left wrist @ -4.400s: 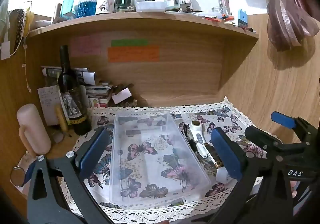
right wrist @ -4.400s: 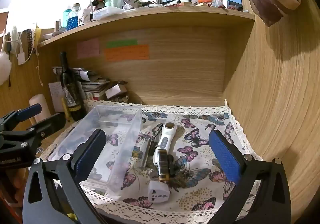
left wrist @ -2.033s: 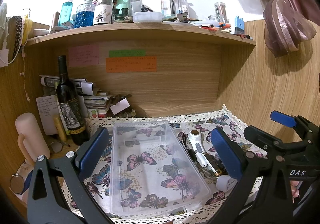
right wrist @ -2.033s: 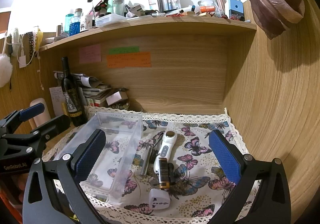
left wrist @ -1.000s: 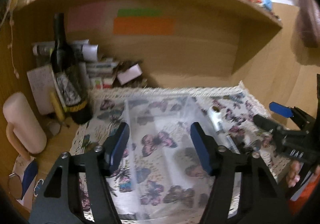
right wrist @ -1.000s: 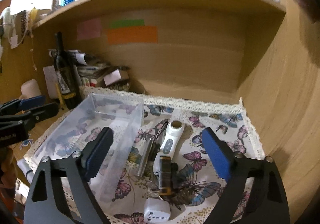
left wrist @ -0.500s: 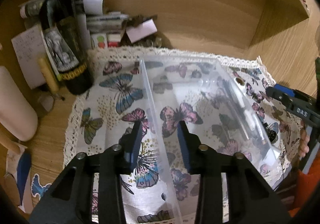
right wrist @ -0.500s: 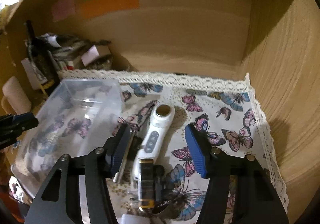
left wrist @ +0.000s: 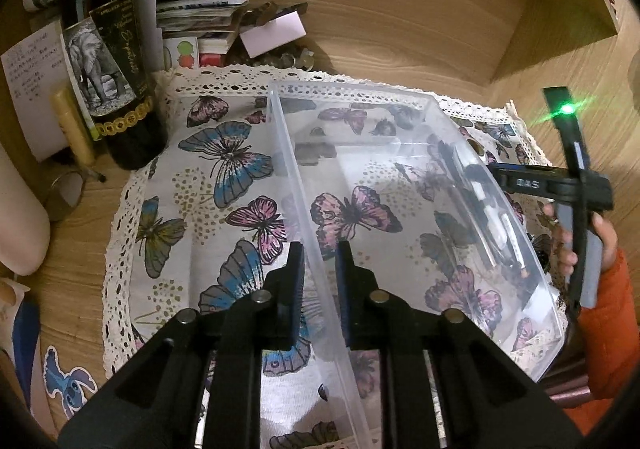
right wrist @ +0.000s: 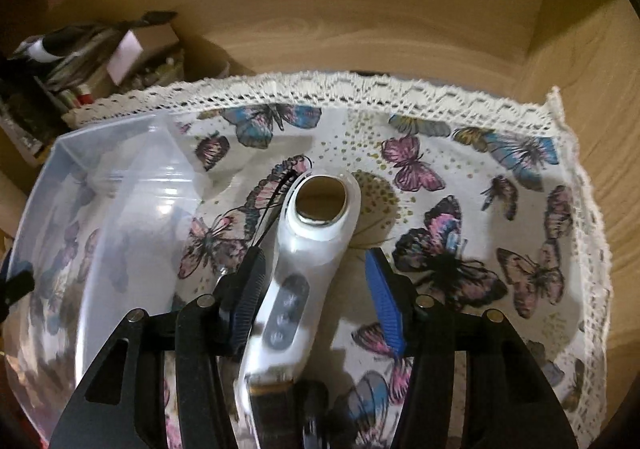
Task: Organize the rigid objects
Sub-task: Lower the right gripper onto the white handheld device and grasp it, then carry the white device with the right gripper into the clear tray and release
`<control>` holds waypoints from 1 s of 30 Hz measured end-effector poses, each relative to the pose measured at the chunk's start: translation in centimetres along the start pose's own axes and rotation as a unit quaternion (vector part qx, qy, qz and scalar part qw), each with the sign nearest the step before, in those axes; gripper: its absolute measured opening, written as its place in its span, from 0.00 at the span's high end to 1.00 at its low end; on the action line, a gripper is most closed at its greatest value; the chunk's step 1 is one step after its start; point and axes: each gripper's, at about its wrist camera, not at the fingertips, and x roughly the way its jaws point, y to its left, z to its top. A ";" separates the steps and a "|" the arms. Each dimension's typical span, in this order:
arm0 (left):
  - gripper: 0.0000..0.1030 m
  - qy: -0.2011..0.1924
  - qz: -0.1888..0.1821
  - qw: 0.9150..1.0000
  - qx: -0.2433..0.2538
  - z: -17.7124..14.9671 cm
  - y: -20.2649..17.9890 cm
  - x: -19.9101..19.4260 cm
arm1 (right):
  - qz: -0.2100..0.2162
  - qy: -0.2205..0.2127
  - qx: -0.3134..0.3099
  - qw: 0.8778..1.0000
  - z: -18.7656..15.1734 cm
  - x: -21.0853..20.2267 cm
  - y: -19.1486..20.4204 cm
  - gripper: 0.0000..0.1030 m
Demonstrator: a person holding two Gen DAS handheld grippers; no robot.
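A clear plastic bin (left wrist: 420,209), rectangular, open-topped and with nothing seen inside it, is seen standing upright on the butterfly-print cloth, its left long wall lying between the two fingers of the left gripper (left wrist: 318,281). A white handheld device (right wrist: 304,269) with a round metallic head and a column of grey buttons on its handle is laid flat on the cloth just right of the bin, head pointing away, its handle between the spread fingers of the right gripper (right wrist: 316,301). A dark, gold-banded object (right wrist: 272,401) is glimpsed at the handle's near end, too blurred to be identified.
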 end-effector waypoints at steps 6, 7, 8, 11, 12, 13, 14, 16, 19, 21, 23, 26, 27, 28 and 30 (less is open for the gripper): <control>0.85 -0.003 0.000 1.000 0.002 0.1 0.1 0.0 | 0.001 0.017 0.002 1.000 0.7 1.8 0.1 0.64; 0.85 -0.003 0.000 1.000 0.002 0.1 0.1 0.0 | 0.001 0.015 0.002 1.000 0.7 1.7 0.1 0.66; 0.85 -0.003 0.001 1.000 0.003 0.1 0.1 0.0 | 0.002 0.011 0.003 1.000 0.7 1.6 0.1 0.66; 0.85 -0.005 0.002 1.000 0.002 0.1 0.1 0.0 | 0.002 -0.006 0.006 1.000 0.4 0.5 0.2 0.66; 0.85 -0.006 0.003 1.000 0.002 0.1 0.0 0.0 | 0.004 -0.014 0.008 1.000 0.5 0.0 0.3 0.66; 0.85 -0.007 0.004 1.000 0.002 0.0 0.0 0.0 | 0.003 -0.024 0.009 1.000 0.4 -0.8 0.3 0.67; 0.85 -0.007 0.005 1.000 0.002 0.0 0.0 -0.1 | 0.001 -0.033 0.009 0.999 0.4 -1.5 0.4 0.67; 0.85 -0.008 0.007 1.000 0.002 0.0 -0.1 -0.1 | -0.003 -0.059 0.010 0.998 0.1 -3.3 0.5 0.67; 0.85 -0.009 0.007 1.000 0.001 0.0 0.0 0.0 | 0.000 -0.093 0.012 0.996 0.1 -6.1 0.7 0.67; 0.85 -0.011 0.008 1.000 0.002 0.0 -0.1 0.0 | 0.004 -0.114 0.014 0.993 0.0 -7.9 0.9 0.67; 0.85 -0.013 0.011 1.000 0.004 -0.1 -0.2 0.0 | 0.006 -0.135 0.010 0.991 0.0 -9.4 1.4 0.67; 0.85 -0.014 0.011 1.000 0.006 -0.1 -0.2 0.0 | 0.011 -0.164 0.000 0.986 0.2 -11.5 2.3 0.67; 0.85 -0.014 0.010 1.000 0.007 -0.1 -0.2 0.0 | 0.013 -0.176 -0.005 0.984 0.3 -12.2 2.8 0.67; 0.85 -0.014 0.010 1.000 0.008 -0.1 -0.1 0.0 | 0.014 -0.183 -0.010 0.983 0.3 -12.6 3.3 0.67; 0.85 -0.014 0.009 1.000 0.008 -0.1 -0.1 0.0 | 0.019 -0.197 -0.020 0.980 0.1 -13.7 4.2 0.67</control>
